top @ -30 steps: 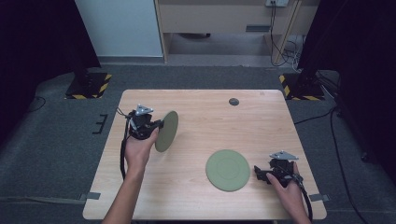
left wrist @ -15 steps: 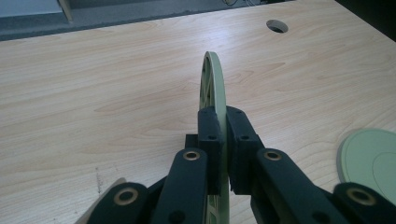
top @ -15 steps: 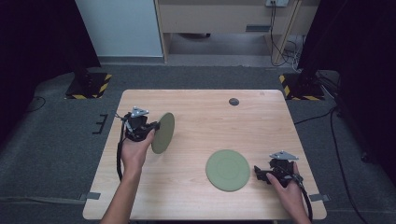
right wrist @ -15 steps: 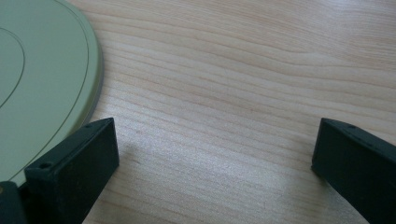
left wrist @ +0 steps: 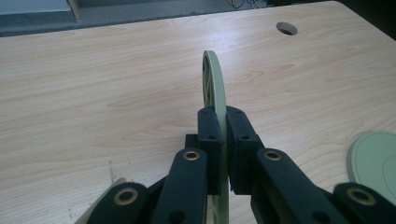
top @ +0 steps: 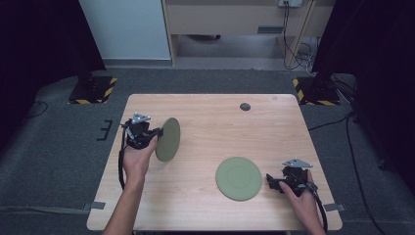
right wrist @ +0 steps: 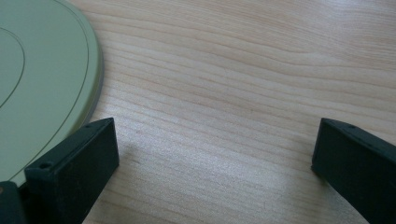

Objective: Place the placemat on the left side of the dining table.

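Nearest us, the right gripper (top: 278,182) rests low on the table (top: 210,117) with its jaws wide and nothing between them; the flat green plate (top: 238,178) lies just beside its left jaw, apart from it as far as we can tell in the right gripper view (right wrist: 42,79). Farther off, the left gripper (top: 152,136) is clamped on the rim of a second green plate (top: 168,139), pads pressed on both faces (left wrist: 219,116); we see it carried on edge, lifted clear of the wood, over the left half of the table.

We judge both plates thin, stiff and light, likely hard plastic; smooth faces, so a rim pinch may let the plate swing or slip if the hand tilts; best hold is deep over the rim, pads flat on both faces, as the left one has it. The flat plate offers little edge to get under; one jaw would have to slide beneath the rim.

Hard to make out: the held plate's lower edge is cut off behind the jaws; its far face is hidden; the small dark round mark (top: 245,106) at the far side looks like a hole, we think.
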Demonstrator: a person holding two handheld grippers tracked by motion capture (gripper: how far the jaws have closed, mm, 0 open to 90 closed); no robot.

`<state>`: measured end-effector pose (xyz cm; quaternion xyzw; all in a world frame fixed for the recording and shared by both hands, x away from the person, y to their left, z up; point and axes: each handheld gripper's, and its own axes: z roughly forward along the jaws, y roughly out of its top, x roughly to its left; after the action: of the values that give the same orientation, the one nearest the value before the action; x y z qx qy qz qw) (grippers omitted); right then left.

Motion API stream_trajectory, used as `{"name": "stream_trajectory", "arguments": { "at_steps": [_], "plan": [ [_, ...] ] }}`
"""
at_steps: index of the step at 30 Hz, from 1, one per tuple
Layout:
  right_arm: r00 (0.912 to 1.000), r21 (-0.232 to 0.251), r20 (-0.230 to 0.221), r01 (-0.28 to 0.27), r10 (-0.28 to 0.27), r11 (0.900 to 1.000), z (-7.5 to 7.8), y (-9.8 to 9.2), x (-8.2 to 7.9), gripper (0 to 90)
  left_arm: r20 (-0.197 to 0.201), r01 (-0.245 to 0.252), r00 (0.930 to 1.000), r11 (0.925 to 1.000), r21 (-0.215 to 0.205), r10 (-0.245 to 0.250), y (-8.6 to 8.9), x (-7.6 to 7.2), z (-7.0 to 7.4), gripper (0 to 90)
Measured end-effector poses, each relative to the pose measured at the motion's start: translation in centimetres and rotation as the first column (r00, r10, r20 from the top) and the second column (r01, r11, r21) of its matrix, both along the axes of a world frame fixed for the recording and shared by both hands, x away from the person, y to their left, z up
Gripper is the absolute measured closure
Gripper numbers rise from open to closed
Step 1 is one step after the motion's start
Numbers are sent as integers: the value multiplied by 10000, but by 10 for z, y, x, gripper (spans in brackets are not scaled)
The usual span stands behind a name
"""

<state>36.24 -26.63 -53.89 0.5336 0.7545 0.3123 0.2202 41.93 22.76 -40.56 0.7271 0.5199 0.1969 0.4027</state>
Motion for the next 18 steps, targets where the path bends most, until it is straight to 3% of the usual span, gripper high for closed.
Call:
{"name": "stream_trajectory", "arguments": {
  "at_steps": [18],
  "plan": [
    [10000, 1, -3, 1, -1, 10000, 0, 0, 0, 8, -4, -296, 9996, 9996, -9, 296, 18, -2, -6, 856]
  ]
}}
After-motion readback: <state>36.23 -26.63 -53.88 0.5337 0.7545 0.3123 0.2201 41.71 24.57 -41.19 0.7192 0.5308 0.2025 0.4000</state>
